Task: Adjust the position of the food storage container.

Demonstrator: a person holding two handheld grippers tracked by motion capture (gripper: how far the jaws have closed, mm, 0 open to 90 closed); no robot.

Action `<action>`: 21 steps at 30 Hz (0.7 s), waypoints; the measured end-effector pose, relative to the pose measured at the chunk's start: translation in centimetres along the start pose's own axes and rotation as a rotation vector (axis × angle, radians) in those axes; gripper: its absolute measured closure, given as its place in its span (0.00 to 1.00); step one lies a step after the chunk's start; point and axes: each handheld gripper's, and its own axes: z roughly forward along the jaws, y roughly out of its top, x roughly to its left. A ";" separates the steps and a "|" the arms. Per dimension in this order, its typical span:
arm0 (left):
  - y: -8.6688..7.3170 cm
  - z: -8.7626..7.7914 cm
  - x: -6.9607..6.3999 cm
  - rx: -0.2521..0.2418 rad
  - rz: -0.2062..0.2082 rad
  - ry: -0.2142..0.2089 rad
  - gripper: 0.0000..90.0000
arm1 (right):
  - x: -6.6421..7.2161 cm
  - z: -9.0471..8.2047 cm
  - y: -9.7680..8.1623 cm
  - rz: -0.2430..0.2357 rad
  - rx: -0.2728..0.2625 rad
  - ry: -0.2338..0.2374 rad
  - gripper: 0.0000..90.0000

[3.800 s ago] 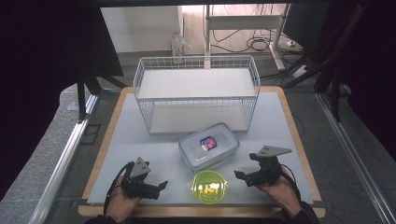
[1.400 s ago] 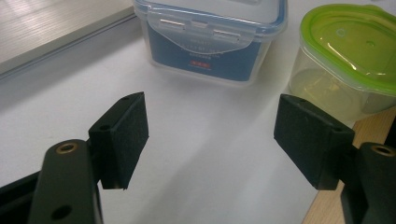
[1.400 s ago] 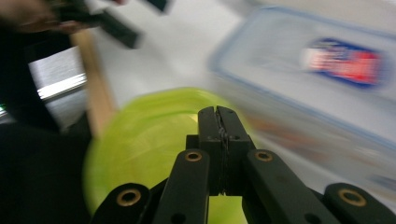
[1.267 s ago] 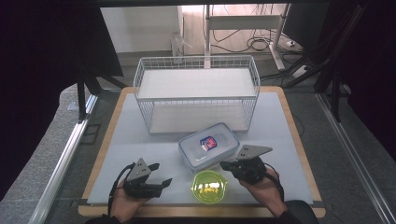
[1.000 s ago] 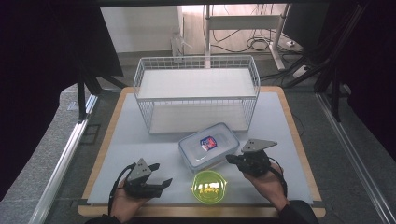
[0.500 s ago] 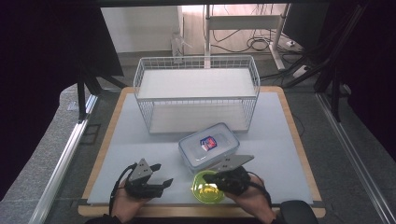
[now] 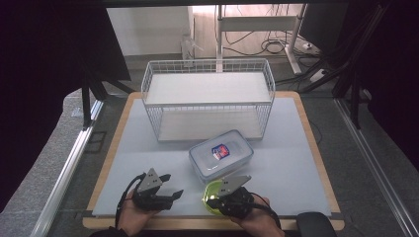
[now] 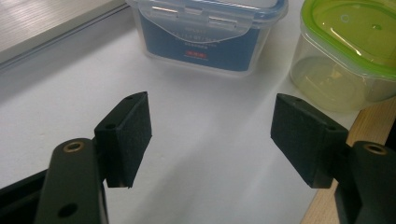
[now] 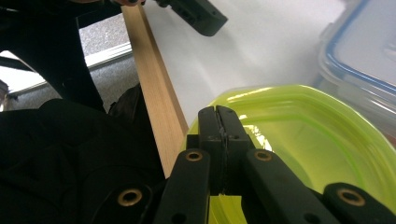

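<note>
A round clear container with a green lid stands near the table's front edge, with a rectangular blue-lidded box just behind it. My right gripper hangs over the green lid. It is shut, pads pressed together, tips at the lid's rim on the side toward the wooden edge. My left gripper rests to the left, open, with only bare mat between its pads. In the left gripper view the blue-lidded box and the green-lidded container lie ahead.
A white wire basket shelf stands at the back of the pale mat. The wooden board edge runs along the front. Dark frame posts flank both sides of the table. The left gripper shows far off in the right gripper view.
My right gripper has moved left and toward the front edge, from beside the blue-lidded box to over the green lid. The left gripper has stayed put.
</note>
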 end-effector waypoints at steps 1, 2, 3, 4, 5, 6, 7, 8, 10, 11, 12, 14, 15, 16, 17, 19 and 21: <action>0.0 0.0 0.0 0.001 0.000 0.000 0.32 | -0.1 -0.1 0.0 0.009 0.000 -0.011 1.00; 0.0 0.1 0.0 0.002 0.000 0.000 0.32 | -0.1 0.0 0.2 0.004 -0.021 -0.028 1.00; 0.0 0.1 0.0 0.002 0.000 0.000 0.32 | -0.1 0.0 0.2 0.004 -0.021 -0.028 1.00; 0.0 0.1 0.0 0.002 0.000 0.000 0.32 | -0.2 0.2 0.6 0.046 -0.072 0.035 1.00; 0.0 0.1 0.0 0.004 0.000 0.000 0.32 | -0.2 0.2 0.6 0.046 -0.072 0.035 1.00; 0.0 0.1 0.0 0.007 0.001 0.000 0.32 | 0.1 0.7 1.3 0.027 -0.069 0.042 0.99; 0.0 0.2 0.0 0.009 0.002 0.002 0.32 | 0.2 1.0 1.5 0.016 -0.060 0.044 0.99; 0.0 0.2 0.0 0.009 0.003 0.001 0.32 | 0.4 1.5 1.7 0.006 -0.045 0.046 0.99; 0.0 0.1 -0.1 0.008 0.004 0.001 0.32 | 0.5 2.3 1.9 -0.009 -0.010 0.050 1.00; 0.0 0.1 0.0 0.007 0.005 0.000 0.32 | 0.5 2.3 1.9 -0.009 -0.010 0.050 1.00; 0.0 0.1 0.0 0.007 0.004 0.000 0.32 | 0.6 2.6 1.9 -0.005 -0.001 0.059 1.00; 0.0 0.1 0.1 0.006 0.000 -0.003 0.32 | 0.9 2.4 1.9 -0.028 0.021 0.027 1.00; 0.0 0.1 0.1 0.007 0.001 -0.003 0.32 | 0.9 2.4 1.9 -0.028 0.021 0.027 1.00; 0.0 0.1 0.0 0.007 0.003 -0.002 0.32 | 0.8 2.3 1.8 -0.025 0.023 0.020 1.00; 0.0 0.1 -0.1 0.009 0.007 -0.003 0.32 | 0.4 2.2 1.7 -0.017 0.031 0.012 1.00; 0.0 0.1 -0.1 0.011 0.010 -0.004 0.32 | 0.3 2.1 1.5 -0.016 0.037 0.004 1.00; 0.0 0.2 -0.1 0.018 0.013 -0.005 0.32 | -0.1 1.7 1.1 -0.009 0.048 -0.008 1.00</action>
